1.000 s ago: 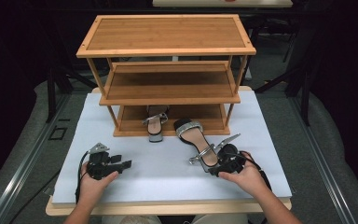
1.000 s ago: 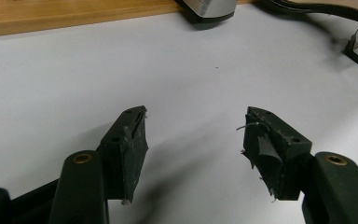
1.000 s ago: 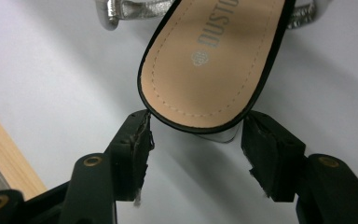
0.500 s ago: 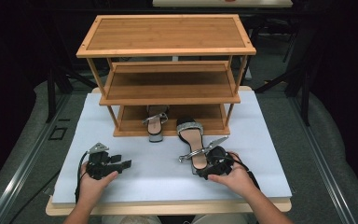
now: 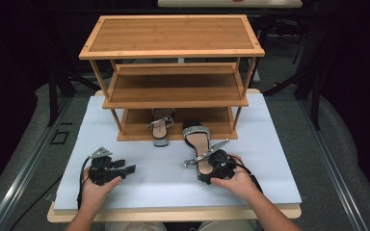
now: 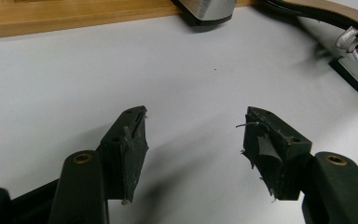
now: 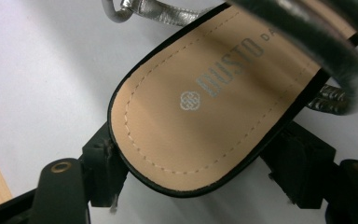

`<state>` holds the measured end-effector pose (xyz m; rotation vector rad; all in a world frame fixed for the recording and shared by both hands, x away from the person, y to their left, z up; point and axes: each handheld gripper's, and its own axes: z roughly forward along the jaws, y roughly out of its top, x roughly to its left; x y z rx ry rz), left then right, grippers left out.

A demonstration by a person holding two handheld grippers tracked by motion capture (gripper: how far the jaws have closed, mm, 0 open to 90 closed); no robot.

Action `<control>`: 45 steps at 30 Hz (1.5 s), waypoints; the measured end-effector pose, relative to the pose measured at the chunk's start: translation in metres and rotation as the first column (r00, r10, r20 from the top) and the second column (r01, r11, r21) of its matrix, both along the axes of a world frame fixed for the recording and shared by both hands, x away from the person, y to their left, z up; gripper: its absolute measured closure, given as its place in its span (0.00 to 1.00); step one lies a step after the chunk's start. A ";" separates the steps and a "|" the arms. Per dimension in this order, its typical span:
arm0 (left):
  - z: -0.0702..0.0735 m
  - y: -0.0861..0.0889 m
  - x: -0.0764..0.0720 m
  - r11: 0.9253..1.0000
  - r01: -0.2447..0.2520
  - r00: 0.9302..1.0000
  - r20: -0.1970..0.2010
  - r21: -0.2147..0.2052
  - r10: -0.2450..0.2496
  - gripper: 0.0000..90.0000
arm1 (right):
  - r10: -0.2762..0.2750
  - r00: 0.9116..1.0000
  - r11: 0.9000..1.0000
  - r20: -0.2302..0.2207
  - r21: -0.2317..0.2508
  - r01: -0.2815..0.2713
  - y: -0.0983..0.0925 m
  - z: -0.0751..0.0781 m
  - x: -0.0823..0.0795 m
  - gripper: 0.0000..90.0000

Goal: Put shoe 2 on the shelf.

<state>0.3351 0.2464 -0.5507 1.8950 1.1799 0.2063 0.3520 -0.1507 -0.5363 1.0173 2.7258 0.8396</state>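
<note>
- Since a second ago the right gripper has slid leftward along the desk to the heel end of the near sandal; the left gripper has stayed put.
- In the right gripper view the fingers stand on either side of the sandal's heel seat, close to its black rim. Whether they already press on it I cannot tell; they look narrowed around it rather than clamped.
- Coming at the heel end probably gives the fingers the narrowest, stiffest part of the sole to pinch, clear of the loose straps.
- The left gripper rests low on the desk's white cover with its fingers wide apart and nothing between them, likely parked until needed.
- The near sandal lies on the desk just in front of the wooden shoe rack, toe toward the rack. It has a tan insole with stitching and a printed logo, a black edge, a glittery toe band and silver straps.
- Its mate sits half on the rack's bottom shelf, block heel overhanging.
</note>
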 end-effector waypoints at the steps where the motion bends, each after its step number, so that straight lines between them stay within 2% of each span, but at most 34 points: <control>1: 0.000 0.000 0.000 1.000 0.000 1.000 0.000 -0.001 0.000 0.44 | 0.001 1.000 1.000 0.011 -0.006 -0.001 0.001 0.001 -0.001 0.32; 4: 0.000 0.000 0.000 1.000 0.003 1.000 -0.002 0.000 -0.003 0.44 | 0.006 1.000 1.000 0.017 -0.012 -0.005 0.002 0.003 -0.001 0.32; 5: -0.001 0.000 0.000 1.000 0.001 1.000 -0.001 0.000 -0.001 0.44 | 0.005 1.000 1.000 0.009 0.005 -0.005 0.002 0.006 0.001 0.32; 10: -0.001 -0.001 0.000 1.000 0.001 1.000 -0.002 -0.002 -0.001 0.44 | 0.006 1.000 1.000 -0.012 0.024 -0.006 0.004 0.014 0.006 0.32; 12: 0.000 -0.001 0.000 1.000 0.005 1.000 -0.003 0.000 -0.005 0.44 | 0.005 1.000 0.999 -0.021 0.052 -0.004 0.003 0.018 0.013 0.32; 15: -0.001 -0.001 0.000 1.000 0.006 1.000 -0.001 -0.003 -0.006 0.44 | 0.000 1.000 0.998 -0.022 0.056 0.001 0.002 0.022 0.020 0.33; 20: -0.002 -0.004 0.000 1.000 0.014 1.000 -0.008 -0.006 -0.014 0.44 | 0.015 1.000 0.998 -0.017 0.061 -0.014 0.002 0.022 0.030 0.33; 24: -0.002 -0.007 0.000 1.000 0.025 1.000 -0.007 -0.002 -0.025 0.44 | 0.013 1.000 0.999 -0.003 0.048 -0.013 0.003 0.024 0.045 0.33; 25: -0.002 -0.007 0.000 1.000 0.029 1.000 -0.009 0.002 -0.029 0.44 | 0.015 1.000 0.998 -0.007 0.067 -0.015 0.004 0.024 0.049 0.33; 30: -0.004 -0.010 0.001 0.999 0.031 0.999 -0.012 0.005 -0.031 0.44 | 0.020 1.000 0.998 -0.008 0.068 -0.019 0.006 0.024 0.059 0.33; 31: -0.004 -0.010 0.001 0.999 0.033 0.999 -0.012 0.008 -0.033 0.44 | 0.014 1.000 0.998 -0.015 0.055 -0.013 0.008 0.021 0.065 0.33; 34: -0.004 -0.011 0.001 0.999 0.035 0.999 -0.011 0.007 -0.035 0.44 | 0.018 1.000 0.998 -0.019 0.066 -0.016 0.010 0.019 0.069 0.33; 35: -0.004 -0.011 0.001 0.999 0.035 0.999 -0.013 0.012 -0.035 0.44 | 0.005 1.000 0.999 -0.008 0.043 -0.004 0.012 0.019 0.074 0.33; 36: -0.004 -0.011 0.001 0.999 0.035 0.999 -0.013 0.012 -0.035 0.44 | 0.005 1.000 0.999 -0.008 0.043 -0.004 0.012 0.019 0.074 0.33; 37: -0.004 -0.012 0.002 0.999 0.038 0.999 -0.014 0.011 -0.037 0.44 | 0.017 1.000 0.997 -0.017 0.072 -0.015 0.013 0.019 0.076 0.33; 38: -0.004 -0.012 0.002 0.999 0.038 0.999 -0.013 0.010 -0.038 0.44 | 0.020 1.000 0.997 -0.020 0.076 -0.018 0.014 0.020 0.080 0.33; 39: -0.004 -0.013 0.001 0.999 0.035 0.999 -0.009 0.011 -0.035 0.44 | 0.003 1.000 0.998 -0.005 0.065 -0.002 0.016 0.021 0.084 0.33; 41: -0.003 -0.013 0.001 0.999 0.038 0.999 -0.008 0.015 -0.038 0.44 | 0.004 1.000 0.999 0.002 0.049 -0.004 0.017 0.022 0.088 0.33; 42: -0.003 -0.013 0.001 0.999 0.038 0.999 -0.008 0.015 -0.038 0.44 | -0.001 1.000 0.998 0.002 0.063 0.001 0.018 0.021 0.090 0.33; 44: -0.003 -0.013 0.001 0.999 0.037 0.999 -0.007 0.014 -0.037 0.44 | -0.003 1.000 0.999 -0.002 0.052 0.003 0.019 0.022 0.092 0.33; 45: -0.003 -0.013 0.001 0.999 0.037 0.999 -0.007 0.013 -0.037 0.44 | -0.011 1.000 0.998 0.021 0.062 0.009 0.020 0.022 0.097 0.33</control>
